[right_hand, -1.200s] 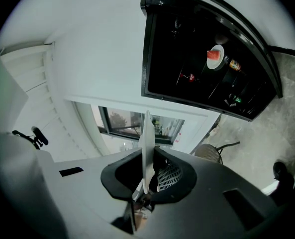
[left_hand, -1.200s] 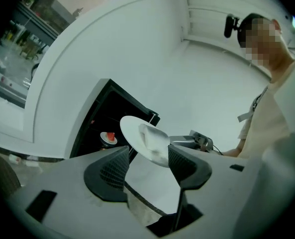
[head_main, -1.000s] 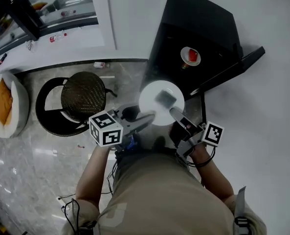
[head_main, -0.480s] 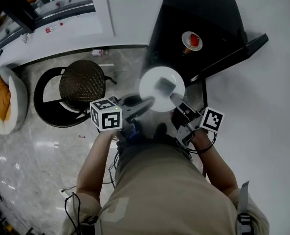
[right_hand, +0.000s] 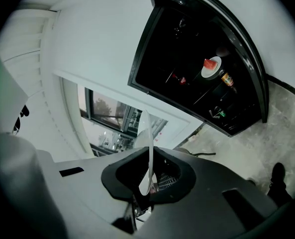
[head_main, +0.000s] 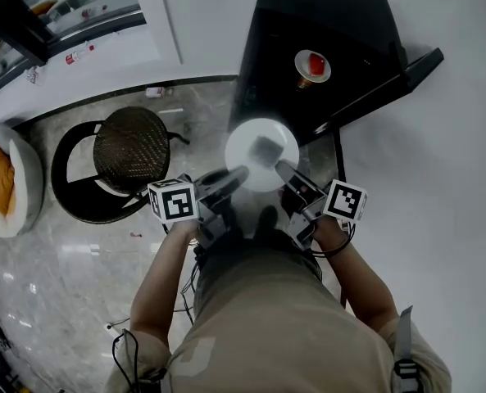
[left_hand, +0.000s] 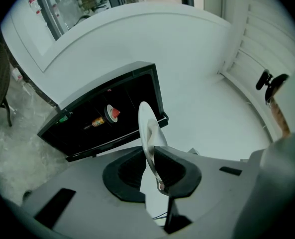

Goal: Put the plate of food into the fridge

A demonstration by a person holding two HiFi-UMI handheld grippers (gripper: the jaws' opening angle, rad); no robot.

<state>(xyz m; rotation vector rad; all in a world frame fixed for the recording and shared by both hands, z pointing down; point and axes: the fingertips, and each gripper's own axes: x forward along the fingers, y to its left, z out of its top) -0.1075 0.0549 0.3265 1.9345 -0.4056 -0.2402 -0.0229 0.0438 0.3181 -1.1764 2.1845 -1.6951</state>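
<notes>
A white plate (head_main: 263,142) with a pale grey piece of food (head_main: 265,151) hangs level in front of the open black fridge (head_main: 341,23). My left gripper (head_main: 236,173) has the plate's left rim between its jaws, which are closing on it. My right gripper (head_main: 282,169) is shut on the near right rim. The left gripper view shows the plate (left_hand: 147,128) edge-on, running down into the left gripper (left_hand: 156,171), with the fridge (left_hand: 102,118) behind it. Seen from the right gripper view, the thin rim (right_hand: 148,148) stands pinched in the right gripper (right_hand: 147,178).
Inside the fridge a small dish with red food (head_main: 311,64) and a bottle (left_hand: 97,122) stand on a shelf. The fridge door (head_main: 419,62) swings open to the right. A round wicker chair (head_main: 132,150) stands at the left, with a cushioned seat (head_main: 1,174) farther left.
The left gripper's jaws have come together round the plate's left rim. The plate and both grippers have shifted slightly left in the head view; the right grip is unchanged.
</notes>
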